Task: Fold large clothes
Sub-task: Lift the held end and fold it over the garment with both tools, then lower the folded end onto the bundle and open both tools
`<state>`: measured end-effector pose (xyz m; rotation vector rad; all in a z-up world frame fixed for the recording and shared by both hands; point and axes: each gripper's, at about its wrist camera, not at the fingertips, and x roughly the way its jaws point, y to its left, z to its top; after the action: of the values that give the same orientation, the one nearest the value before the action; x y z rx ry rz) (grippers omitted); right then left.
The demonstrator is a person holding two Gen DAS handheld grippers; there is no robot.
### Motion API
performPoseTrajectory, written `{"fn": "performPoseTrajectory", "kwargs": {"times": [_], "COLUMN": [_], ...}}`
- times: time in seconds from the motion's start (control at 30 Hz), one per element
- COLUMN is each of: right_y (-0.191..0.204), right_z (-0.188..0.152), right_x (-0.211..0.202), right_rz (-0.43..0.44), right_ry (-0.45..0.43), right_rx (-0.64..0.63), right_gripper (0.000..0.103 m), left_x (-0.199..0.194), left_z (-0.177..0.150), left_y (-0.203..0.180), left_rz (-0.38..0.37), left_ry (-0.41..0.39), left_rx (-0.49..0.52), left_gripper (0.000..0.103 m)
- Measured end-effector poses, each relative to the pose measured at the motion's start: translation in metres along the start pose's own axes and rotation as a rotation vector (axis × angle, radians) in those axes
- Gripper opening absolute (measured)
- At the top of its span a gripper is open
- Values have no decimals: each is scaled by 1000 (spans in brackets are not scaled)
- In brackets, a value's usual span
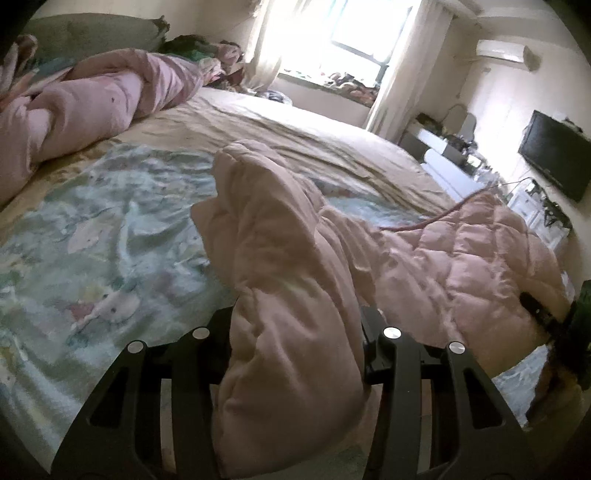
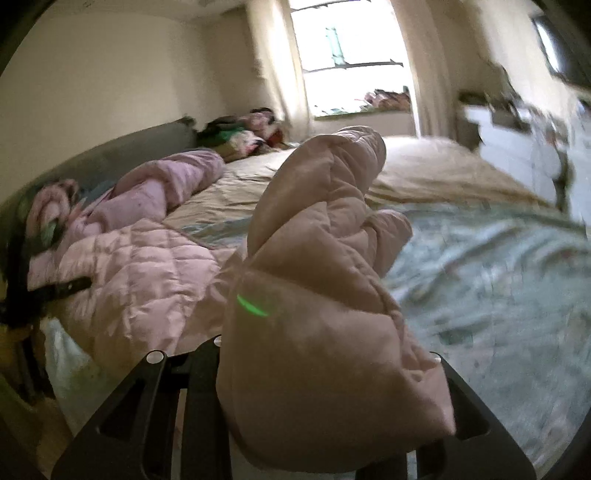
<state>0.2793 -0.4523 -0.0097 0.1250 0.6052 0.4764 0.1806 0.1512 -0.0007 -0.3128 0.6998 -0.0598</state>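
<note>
A puffy, quilted pink jacket (image 1: 461, 258), soft and diamond-stitched with a matte sheen, lies bunched on the bed sheet (image 1: 92, 240), a thin crumpled fabric printed in pale blue. The left gripper (image 1: 295, 354) clamps a thick padded fold that rises ahead of its black fingers; the right gripper (image 2: 328, 376) likewise pinches a bulging fold, the rest of the jacket spreading to its left

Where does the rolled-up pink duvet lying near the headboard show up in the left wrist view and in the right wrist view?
Left wrist view: the rolled-up pink duvet lies upper left, on the tan bedsheet.
Right wrist view: it lies left of centre, beyond the pink quilted garment.
Shared landmark: the bright window past the far end of the bed.
</note>
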Motion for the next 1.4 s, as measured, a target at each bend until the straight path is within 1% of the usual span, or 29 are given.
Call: {"fn": "performPoseTrajectory", "kwargs": {"times": [0.1,0.17,0.3,0.33,0.4,0.5,0.53,0.57,0.6,0.67,0.77,0.83,0.87,0.93,0.97,1.0,1.03,1.1,1.2,1.4], "right_y": [-25,-42,-66,-69,-80,-94,-99,-102,-103,-99,-91,-87,-83,-79,-75,-72,-69,-64,-51,-19], "right_z": [-15,-26,-51,-55,-65,-75,-80,-83,-84,-82,-74,-69,-64,-60,-56,-52,-49,-43,-32,-18], "right_x": [4,10,21,22,26,30,32,31,31,26,15,2,-9,-23,-33,-41,-48,-59,-69,-85], "right_rz": [-32,-41,-46,-46,-35,-15,-12,-16,-27,-60,-120,-172,-208,-260,-287,-297,-302,-293,-264,-205], "right_ry": [41,81,143,153,179,214,234,243,250,255,253,236,213,177,147,123,103,67,40,13], "right_rx": [87,178,316,337,417,524,563,577,590,575,508,465,429,388,364,345,332,314,292,248], "right_gripper": [28,30,34,36,41,50,55,61,64,74,82,88,91,95,97,98,99,99,99,99], "left_x": [7,11,18,20,23,26,27,27,27,25,21,18,16,11,8,5,2,-8,-24,-63], "left_z": [-8,-13,-23,-25,-29,-34,-36,-37,-37,-38,-38,-39,-39,-39,-39,-39,-39,-39,-37,-28], "left_y": [11,17,27,29,34,41,43,42,43,41,39,35,33,31,29,26,24,18,11,-12], "left_rz": [20,30,52,58,59,62,62,62,61,68,85,97,104,124,140,147,150,169,187,206], "left_ry": [21,35,60,67,78,91,96,99,101,103,106,112,111,106,105,104,101,85,59,-10], "left_rx": [-22,-36,-48,-51,-68,-85,-92,-97,-101,-97,-90,-78,-72,-55,-45,-38,-30,-8,13,61], "left_gripper": [39,40,42,43,45,48,49,50,50,51,56,61,62,70,73,77,81,85,94,94]}}
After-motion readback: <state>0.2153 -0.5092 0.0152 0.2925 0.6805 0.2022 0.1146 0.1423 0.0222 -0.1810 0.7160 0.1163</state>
